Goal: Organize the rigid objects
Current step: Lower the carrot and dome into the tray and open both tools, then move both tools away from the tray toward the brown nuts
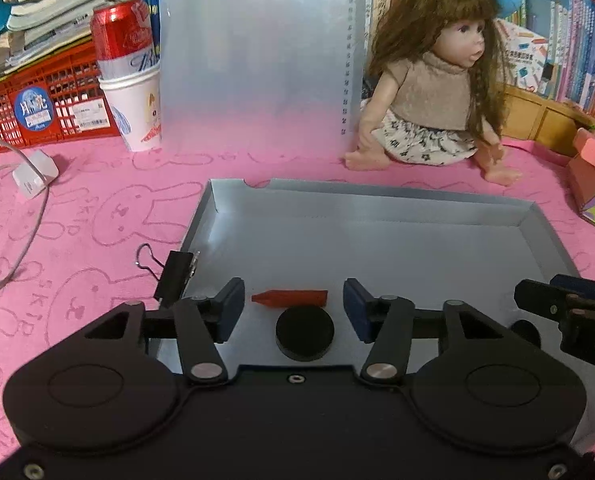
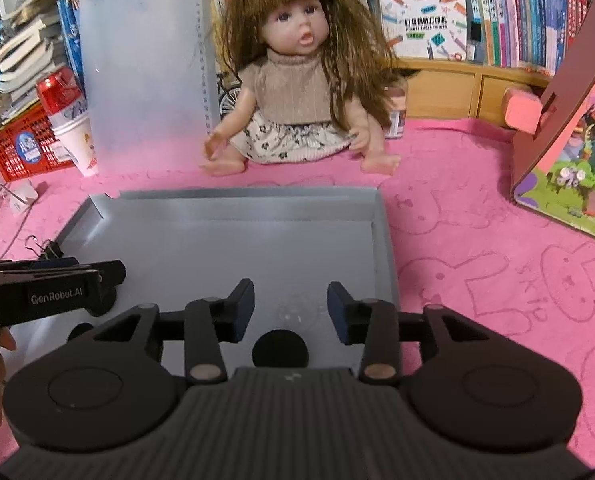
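Observation:
A grey shallow tray (image 1: 397, 204) lies on the pink cloth. In the left wrist view a red crayon (image 1: 291, 298) and a black round disc (image 1: 304, 333) lie in the tray's near part, between the fingers of my open left gripper (image 1: 293, 306). A black binder clip (image 1: 175, 274) sits on the tray's left rim. In the right wrist view my right gripper (image 2: 290, 310) is open over the tray (image 2: 385, 236), above a black disc (image 2: 280, 348) and a faint clear round object (image 2: 297, 310). The left gripper shows at that view's left edge (image 2: 57, 284).
A doll (image 1: 429, 92) sits behind the tray. A red can in a paper cup (image 1: 131, 76), a red basket (image 1: 37, 100), a translucent board (image 1: 257, 52), a white charger with cable (image 1: 33, 174), books and a cardboard toy house (image 2: 569, 132) surround it.

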{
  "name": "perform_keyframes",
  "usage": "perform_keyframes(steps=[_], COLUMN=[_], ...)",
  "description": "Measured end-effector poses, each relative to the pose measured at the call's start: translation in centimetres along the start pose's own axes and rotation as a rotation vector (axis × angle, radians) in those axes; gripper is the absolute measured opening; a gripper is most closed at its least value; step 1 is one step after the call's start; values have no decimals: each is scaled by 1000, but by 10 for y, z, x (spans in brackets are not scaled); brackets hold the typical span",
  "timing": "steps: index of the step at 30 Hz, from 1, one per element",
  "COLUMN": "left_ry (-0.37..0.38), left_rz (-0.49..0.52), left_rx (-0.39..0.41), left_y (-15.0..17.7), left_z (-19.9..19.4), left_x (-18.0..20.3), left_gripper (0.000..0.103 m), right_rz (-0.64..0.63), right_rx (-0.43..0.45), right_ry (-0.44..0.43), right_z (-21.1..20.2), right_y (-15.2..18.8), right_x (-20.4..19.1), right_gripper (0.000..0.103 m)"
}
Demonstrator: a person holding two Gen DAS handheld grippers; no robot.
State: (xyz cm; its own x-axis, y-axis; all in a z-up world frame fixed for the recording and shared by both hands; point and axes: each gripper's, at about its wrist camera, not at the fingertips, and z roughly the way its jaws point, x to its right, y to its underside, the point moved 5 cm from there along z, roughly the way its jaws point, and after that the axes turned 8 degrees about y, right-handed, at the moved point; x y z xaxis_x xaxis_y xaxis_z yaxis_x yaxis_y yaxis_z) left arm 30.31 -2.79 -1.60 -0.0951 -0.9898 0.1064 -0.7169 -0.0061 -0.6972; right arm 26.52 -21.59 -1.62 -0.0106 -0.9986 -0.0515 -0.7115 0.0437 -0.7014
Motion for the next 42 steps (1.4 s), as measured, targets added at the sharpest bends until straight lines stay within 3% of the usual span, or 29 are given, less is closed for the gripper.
perform_keyframes(steps=[16,33,42], left_ry=[61,99,130], left_rz=[75,150,180], left_rx=[128,260,233], left_y=[17,63,104], left_z=[-73,-137,-148], left_x=[23,34,33], left_gripper=[63,68,71], right_rz=[-48,-90,-93], right_rx=[176,277,272], right_ry=[-47,-33,-6], right_z=[-70,-122,-135], right_y=[12,58,92], right_x=[-8,-3,8], right_gripper=[82,87,87])
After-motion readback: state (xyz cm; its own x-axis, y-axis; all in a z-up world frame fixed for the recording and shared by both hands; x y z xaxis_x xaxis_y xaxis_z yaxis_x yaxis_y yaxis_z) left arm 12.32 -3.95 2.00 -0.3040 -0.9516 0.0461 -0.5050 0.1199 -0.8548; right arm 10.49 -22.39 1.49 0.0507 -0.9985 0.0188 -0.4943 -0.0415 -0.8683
